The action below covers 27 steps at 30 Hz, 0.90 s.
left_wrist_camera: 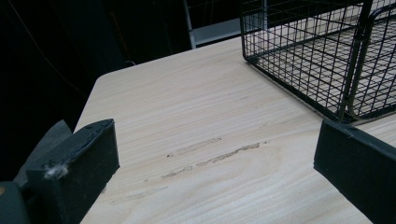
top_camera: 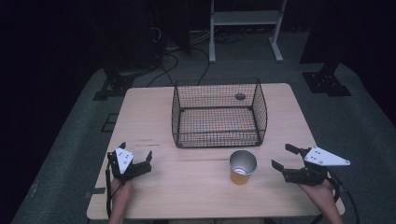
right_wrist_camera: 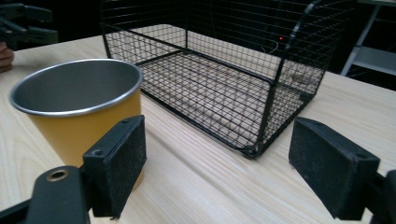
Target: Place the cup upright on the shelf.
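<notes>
No text, label, brand, number or sign can be read in any of the views. The yellow cup (right_wrist_camera: 79, 112) at the left of the right gripper view has a plain wall, and the wire basket (top_camera: 219, 114) and wooden surface (top_camera: 196, 186) carry no legible marking.

So the left gripper (left_wrist_camera: 215, 158) has its two black jaws spread wide apart with nothing between them, one pad (left_wrist_camera: 77, 170) down low and well off to the left of the basket, the other (left_wrist_camera: 357, 161) sitting just below the basket's near corner. The wire basket (left_wrist_camera: 317, 51) is black mesh, sits up top right on the light wooden table (left_wrist_camera: 187, 107), and you can see the wood grain right through its bottom. There are some scuff marks (left_wrist_camera: 215, 156) on the wood down-left of the basket, and past the table's rounded far corner, left of the basket, it's mostly dark with a pale shelf-looking thing (left_wrist_camera: 210, 30) poking out.
</notes>
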Tool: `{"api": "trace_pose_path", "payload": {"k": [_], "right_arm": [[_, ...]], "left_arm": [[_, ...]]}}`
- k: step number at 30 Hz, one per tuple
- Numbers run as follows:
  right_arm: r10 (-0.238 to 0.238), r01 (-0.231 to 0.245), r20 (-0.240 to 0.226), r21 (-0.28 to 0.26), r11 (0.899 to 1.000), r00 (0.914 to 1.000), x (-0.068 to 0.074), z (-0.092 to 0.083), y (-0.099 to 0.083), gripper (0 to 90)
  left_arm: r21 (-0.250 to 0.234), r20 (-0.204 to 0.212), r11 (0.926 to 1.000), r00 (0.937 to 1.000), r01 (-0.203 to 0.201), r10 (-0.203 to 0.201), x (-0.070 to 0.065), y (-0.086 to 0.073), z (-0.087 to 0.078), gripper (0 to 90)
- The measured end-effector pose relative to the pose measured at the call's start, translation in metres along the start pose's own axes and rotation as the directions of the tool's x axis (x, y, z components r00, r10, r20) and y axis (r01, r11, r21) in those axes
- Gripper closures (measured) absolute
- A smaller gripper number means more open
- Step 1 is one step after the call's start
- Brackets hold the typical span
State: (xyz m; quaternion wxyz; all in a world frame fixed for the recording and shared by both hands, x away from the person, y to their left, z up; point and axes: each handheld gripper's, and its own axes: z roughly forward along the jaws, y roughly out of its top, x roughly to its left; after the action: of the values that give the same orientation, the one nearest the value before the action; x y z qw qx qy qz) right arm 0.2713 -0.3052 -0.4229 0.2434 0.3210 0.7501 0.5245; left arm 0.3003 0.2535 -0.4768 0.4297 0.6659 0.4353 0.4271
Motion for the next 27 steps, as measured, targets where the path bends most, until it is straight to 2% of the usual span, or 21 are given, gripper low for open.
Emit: {"api": "trace_pose_path", "payload": {"k": [6, 12, 27], "right_arm": [[-0.011, 0.011, -0.033, 0.009, 1.0, 0.9994, 0.007, 0.003, 0.003, 17.4], [-0.041, 0.043, -0.07, 0.028, 0.999, 0.9967, 0.019, 0.009, 0.006, 17.2], [-0.03, 0.042, -0.157, 0.07, 0.997, 0.9871, 0.035, 0.02, 0.002, 16.2]], "left_arm": [[0.0, 0.0, 1.0, 1.0, 0.0, 0.0, 0.0, 0.0, 0.0, 0.0], [0.001, 0.0, 1.0, 1.0, 0.0, 0.0, 0.0, 0.0, 0.0, 0.0], [0.001, 0.0, 1.0, 1.0, 0.002, -0.002, 0.0, 0.0, 0.0, 0.0]]}}
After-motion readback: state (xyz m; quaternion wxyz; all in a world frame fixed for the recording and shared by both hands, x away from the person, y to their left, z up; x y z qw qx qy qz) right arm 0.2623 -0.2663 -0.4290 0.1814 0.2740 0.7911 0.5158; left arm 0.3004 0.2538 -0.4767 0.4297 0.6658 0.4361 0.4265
